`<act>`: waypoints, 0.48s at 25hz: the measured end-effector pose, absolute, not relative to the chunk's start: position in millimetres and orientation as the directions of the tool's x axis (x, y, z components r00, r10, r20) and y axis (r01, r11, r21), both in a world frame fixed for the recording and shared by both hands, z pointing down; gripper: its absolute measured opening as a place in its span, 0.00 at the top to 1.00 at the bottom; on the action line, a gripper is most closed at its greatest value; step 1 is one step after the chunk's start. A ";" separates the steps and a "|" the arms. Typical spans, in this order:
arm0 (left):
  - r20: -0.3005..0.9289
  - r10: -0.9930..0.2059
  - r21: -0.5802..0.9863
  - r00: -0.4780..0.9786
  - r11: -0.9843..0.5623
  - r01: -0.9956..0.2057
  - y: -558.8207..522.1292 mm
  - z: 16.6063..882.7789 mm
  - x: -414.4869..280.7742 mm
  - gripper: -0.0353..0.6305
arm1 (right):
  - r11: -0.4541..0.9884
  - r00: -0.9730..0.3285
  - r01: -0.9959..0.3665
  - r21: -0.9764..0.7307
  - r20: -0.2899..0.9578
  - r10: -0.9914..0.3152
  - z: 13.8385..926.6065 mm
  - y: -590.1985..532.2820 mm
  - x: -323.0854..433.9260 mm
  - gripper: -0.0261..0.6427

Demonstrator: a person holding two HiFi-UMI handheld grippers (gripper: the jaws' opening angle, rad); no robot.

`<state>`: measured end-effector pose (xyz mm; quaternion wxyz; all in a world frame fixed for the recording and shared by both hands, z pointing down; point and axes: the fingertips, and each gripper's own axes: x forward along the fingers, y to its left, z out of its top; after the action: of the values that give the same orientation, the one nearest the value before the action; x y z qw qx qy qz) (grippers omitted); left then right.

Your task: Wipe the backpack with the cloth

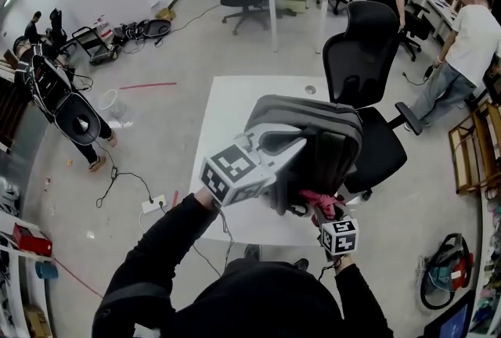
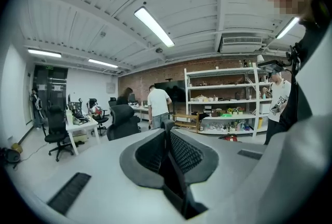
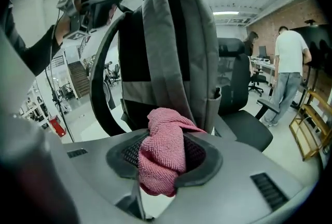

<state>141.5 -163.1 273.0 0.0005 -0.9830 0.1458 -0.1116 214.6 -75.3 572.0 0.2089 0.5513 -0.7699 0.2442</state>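
Jaws of my right gripper point(image 1: 323, 210) clench the pink cloth point(image 3: 163, 151) beside the grey backpack point(image 1: 313, 113), my left gripper's point(image 1: 297, 145) pinch its top, a black office chair point(image 1: 364, 47) crowding the white bench point(image 1: 227, 117).

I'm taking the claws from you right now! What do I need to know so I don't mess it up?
Left claw: shut on the top of the backpack, holding it upright over the white table.
Right claw: shut on the pink cloth, low down by the backpack. I can't tell if the cloth touches it.
Done: backpack steadied, cloth gripped. The pictures don't show how much has been wiped.
Left: rub the cloth over the backpack, probably on every side, with the left claw's grip kept firm.
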 end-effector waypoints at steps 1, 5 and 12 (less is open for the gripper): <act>0.214 -0.300 -0.044 0.930 -0.954 -0.298 -166.2 267.3 138.9 0.88 | 0.275 -0.312 -0.949 -0.155 0.602 -0.735 578.1 -69.8 209.5 0.75; 0.190 -0.354 -0.095 0.916 -0.935 -0.342 -190.2 238.3 145.6 0.88 | 0.296 -0.325 -0.944 -0.149 0.584 -0.744 568.7 -69.4 203.5 0.75; 0.232 -0.345 -0.003 0.909 -0.935 -0.355 -229.8 221.8 169.7 0.88 | 0.299 -0.318 -0.946 -0.124 0.528 -0.788 531.5 -68.5 209.4 0.75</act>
<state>169.7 -229.8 221.8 -0.0196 -0.9768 0.1792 -0.1153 209.4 -68.5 531.5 0.1874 0.5529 -0.7839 0.2114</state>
